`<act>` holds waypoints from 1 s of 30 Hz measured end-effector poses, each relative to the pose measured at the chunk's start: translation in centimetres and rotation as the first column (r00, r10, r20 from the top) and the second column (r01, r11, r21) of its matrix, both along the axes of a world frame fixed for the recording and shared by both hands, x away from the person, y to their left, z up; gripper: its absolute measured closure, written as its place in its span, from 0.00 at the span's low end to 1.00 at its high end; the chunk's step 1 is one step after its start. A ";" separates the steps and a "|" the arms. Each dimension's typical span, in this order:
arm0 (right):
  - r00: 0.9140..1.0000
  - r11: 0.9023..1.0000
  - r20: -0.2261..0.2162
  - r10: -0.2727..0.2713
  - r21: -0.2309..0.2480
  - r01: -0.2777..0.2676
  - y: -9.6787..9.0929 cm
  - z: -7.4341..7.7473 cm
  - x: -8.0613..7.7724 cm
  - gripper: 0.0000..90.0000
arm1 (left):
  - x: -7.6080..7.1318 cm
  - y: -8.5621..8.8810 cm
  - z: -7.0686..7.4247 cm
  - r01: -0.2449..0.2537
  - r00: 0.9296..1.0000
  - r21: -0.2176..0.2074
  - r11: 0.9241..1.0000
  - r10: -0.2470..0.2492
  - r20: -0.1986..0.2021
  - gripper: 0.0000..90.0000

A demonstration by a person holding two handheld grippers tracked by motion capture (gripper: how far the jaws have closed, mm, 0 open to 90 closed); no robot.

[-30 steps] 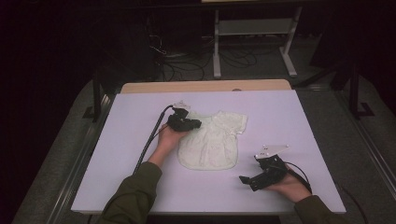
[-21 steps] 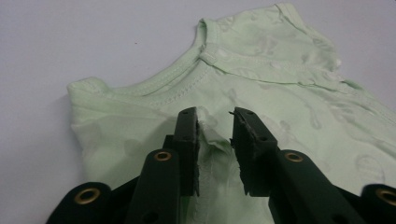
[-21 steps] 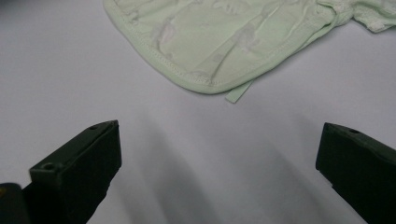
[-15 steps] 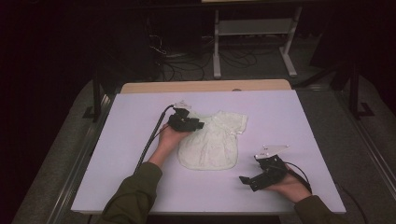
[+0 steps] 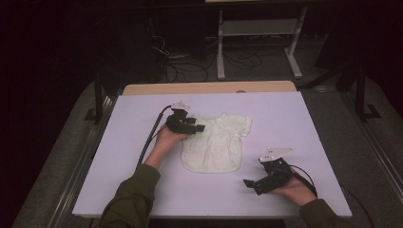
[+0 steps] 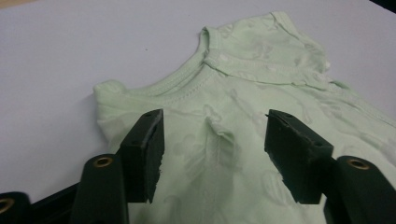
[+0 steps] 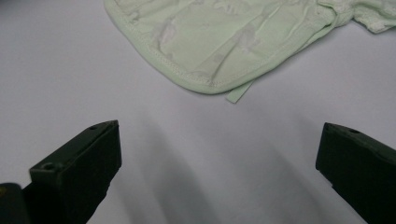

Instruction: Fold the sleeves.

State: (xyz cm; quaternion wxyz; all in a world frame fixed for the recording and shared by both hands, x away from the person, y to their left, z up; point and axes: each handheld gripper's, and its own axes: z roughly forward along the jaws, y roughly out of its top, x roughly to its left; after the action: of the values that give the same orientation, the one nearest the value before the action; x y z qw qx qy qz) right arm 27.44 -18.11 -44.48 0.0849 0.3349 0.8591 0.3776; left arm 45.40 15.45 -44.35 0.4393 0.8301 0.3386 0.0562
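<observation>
A pale green baby shirt (image 5: 216,147) lies flat on the white table, neck toward the far side. My left gripper (image 5: 198,127) rests over its left shoulder. In the left gripper view the jaws (image 6: 215,140) stand apart above the shirt (image 6: 261,70); they have just been opening, and a small pinched ridge of fabric (image 6: 219,135) stands between them, touched by neither pad. My right gripper (image 5: 251,183) lies near the front right of the table, open wide over bare surface (image 7: 219,163), a short way from the shirt's hem (image 7: 201,84).
The white table top (image 5: 119,190) has free room on every side of the shirt. A wooden strip (image 5: 209,88) runs along its far edge. Beyond it, on the dark floor, are cables (image 5: 176,61) and a metal stand (image 5: 256,28).
The left gripper's jaws have spread apart and let go of the shirt's shoulder fabric. The hand itself has barely shifted. The right gripper has kept still.
</observation>
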 end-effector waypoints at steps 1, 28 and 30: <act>1.000 1.000 0.000 0.000 -0.001 0.000 0.0 0.0 0.0 0.00 | 0.0 0.1 0.0 0.000 1.000 0.002 1.000 0.000 0.001 0.38; 1.000 1.000 0.004 -0.001 -0.001 0.001 0.0 0.1 -0.1 0.00 | -2.2 0.8 1.3 0.019 0.997 0.142 0.990 -0.029 0.065 0.15; 1.000 1.000 0.004 0.000 0.000 0.000 0.0 0.1 -0.1 0.00 | -2.4 1.1 1.5 0.013 0.997 0.144 0.990 -0.023 0.071 0.15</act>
State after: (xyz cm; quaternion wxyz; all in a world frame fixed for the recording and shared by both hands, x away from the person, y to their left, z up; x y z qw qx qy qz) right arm 27.38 -18.16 -44.40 0.0869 0.3342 0.8589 0.3782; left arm 42.99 16.53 -42.81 0.3910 0.8600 0.3101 0.1064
